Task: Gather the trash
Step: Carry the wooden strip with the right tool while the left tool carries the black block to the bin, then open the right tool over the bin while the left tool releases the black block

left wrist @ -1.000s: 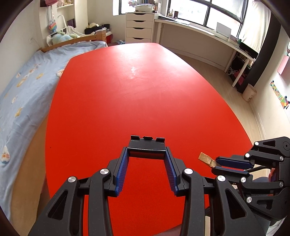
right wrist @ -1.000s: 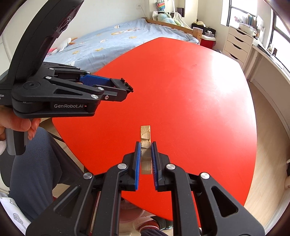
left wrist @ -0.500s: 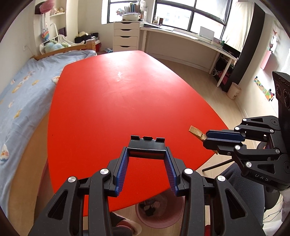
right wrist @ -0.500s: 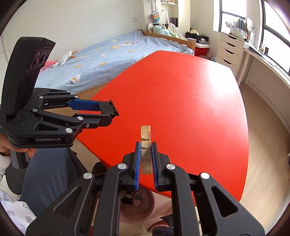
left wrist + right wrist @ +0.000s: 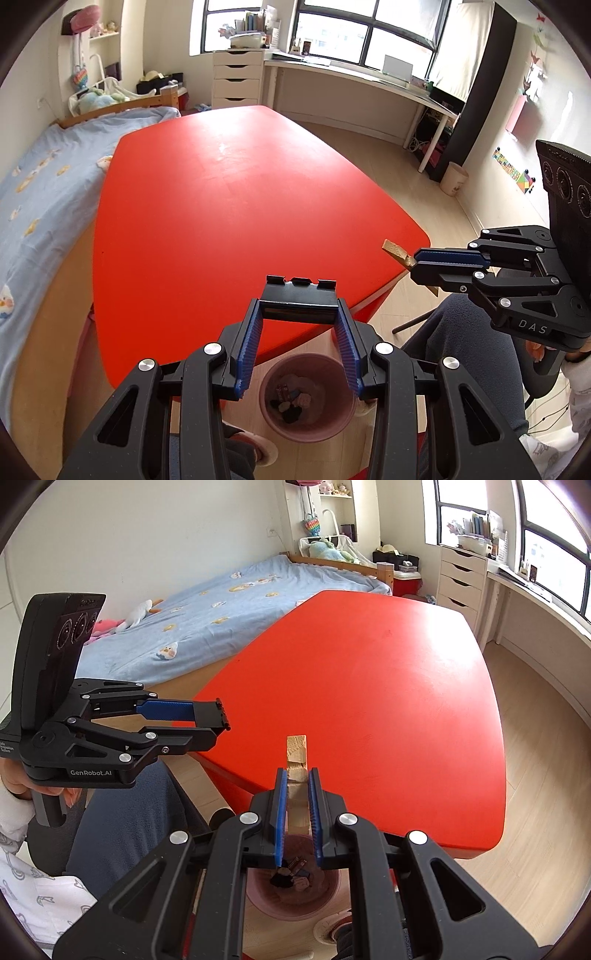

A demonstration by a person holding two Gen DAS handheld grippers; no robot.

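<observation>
At lower centre, left wrist view: left gripper (image 5: 299,317), jaws part open, a black block (image 5: 298,300) spanning the fingertips; whether it is clamped cannot be told.
Right edge, same view: right gripper (image 5: 415,263), jaws closed on a wooden scrap (image 5: 395,250) that juts toward the table corner.
Lower centre, right wrist view: right gripper (image 5: 296,775); blue pads (image 5: 280,805) press both sides of the wooden scrap (image 5: 296,749), its end projecting past the fingertips.
Left side, right wrist view: left gripper (image 5: 218,720), held in a hand (image 5: 22,786).
Centre of both views: red table (image 5: 221,206), surface bare.
Bottom centre: pink bin (image 5: 306,398) on the floor below the table's near edge, litter inside; seen in the right wrist view (image 5: 258,893) under the gripped scrap.
</observation>
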